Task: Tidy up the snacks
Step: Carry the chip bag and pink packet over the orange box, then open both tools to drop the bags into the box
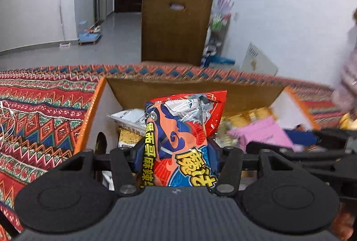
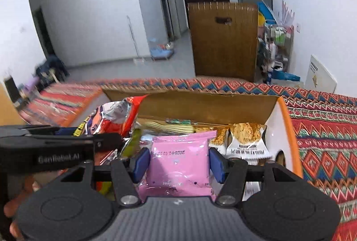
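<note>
My left gripper [image 1: 176, 151] is shut on a red and orange snack bag [image 1: 185, 127] with yellow lettering, held upright above the open cardboard box [image 1: 191, 91]. My right gripper [image 2: 178, 161] is shut on a pink snack packet [image 2: 180, 160], also over the box [image 2: 205, 105]. The red bag [image 2: 111, 120] and the left gripper's black body [image 2: 44, 151] show at the left of the right wrist view. The pink packet [image 1: 261, 131] appears blurred at the right of the left wrist view. Several wrapped snacks [image 2: 245, 138] lie inside the box.
The box has orange-edged white side flaps [image 2: 287, 120] and rests on a red patterned cloth [image 1: 40, 111]. A white cable [image 1: 4, 120] lies on the cloth at the left. A tall brown board [image 1: 176, 27] stands behind. A person's sleeve [image 1: 348, 76] is at the right edge.
</note>
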Motion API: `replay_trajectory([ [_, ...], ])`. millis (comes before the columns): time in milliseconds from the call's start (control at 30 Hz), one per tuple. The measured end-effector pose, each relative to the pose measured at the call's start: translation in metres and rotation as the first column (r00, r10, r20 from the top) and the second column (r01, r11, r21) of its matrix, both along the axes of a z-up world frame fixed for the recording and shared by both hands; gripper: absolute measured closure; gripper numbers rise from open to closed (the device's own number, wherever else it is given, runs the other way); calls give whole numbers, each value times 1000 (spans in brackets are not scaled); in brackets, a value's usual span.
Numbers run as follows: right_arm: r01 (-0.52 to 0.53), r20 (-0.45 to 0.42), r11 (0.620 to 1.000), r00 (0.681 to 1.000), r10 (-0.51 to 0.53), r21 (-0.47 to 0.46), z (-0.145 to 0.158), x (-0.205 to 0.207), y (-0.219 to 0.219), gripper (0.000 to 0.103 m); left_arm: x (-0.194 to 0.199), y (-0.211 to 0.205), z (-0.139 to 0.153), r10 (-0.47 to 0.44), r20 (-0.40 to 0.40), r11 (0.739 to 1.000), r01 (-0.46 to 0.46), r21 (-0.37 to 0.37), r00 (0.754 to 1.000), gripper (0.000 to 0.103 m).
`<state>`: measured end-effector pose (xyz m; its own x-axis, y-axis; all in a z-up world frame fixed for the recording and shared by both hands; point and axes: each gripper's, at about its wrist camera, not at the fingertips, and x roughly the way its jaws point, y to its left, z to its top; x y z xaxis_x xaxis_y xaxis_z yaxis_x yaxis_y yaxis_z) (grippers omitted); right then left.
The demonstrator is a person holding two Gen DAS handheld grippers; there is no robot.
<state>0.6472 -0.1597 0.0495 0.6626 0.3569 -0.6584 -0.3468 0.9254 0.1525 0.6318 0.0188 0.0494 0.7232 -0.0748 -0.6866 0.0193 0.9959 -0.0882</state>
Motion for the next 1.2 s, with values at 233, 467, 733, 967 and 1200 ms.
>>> replay_trajectory([
  [233, 2, -30, 999, 1000, -3, -50, -10, 22, 16, 43, 8, 14, -14, 33, -22, 999, -34, -23, 999, 38],
  [467, 15, -24, 999, 1000, -16, -38, -6, 24, 4, 36, 0, 20, -4, 7, -24, 998, -9, -60, 1000, 24],
  [733, 35, 17, 998, 999, -35, -49, 23, -7, -20, 36, -39, 20, 39, -27, 28, 999, 28, -36, 999, 22],
  [967, 49, 69, 998, 997, -46, -40, 57, -55, -44, 33, -86, 30, 73, -17, 57, 1000, 18, -22, 998, 21],
  [1200, 50, 126, 998, 991, -47, -27, 90, -113, -59, 28, -150, 32, 103, -24, 109, 1000, 25, -16, 994, 18],
])
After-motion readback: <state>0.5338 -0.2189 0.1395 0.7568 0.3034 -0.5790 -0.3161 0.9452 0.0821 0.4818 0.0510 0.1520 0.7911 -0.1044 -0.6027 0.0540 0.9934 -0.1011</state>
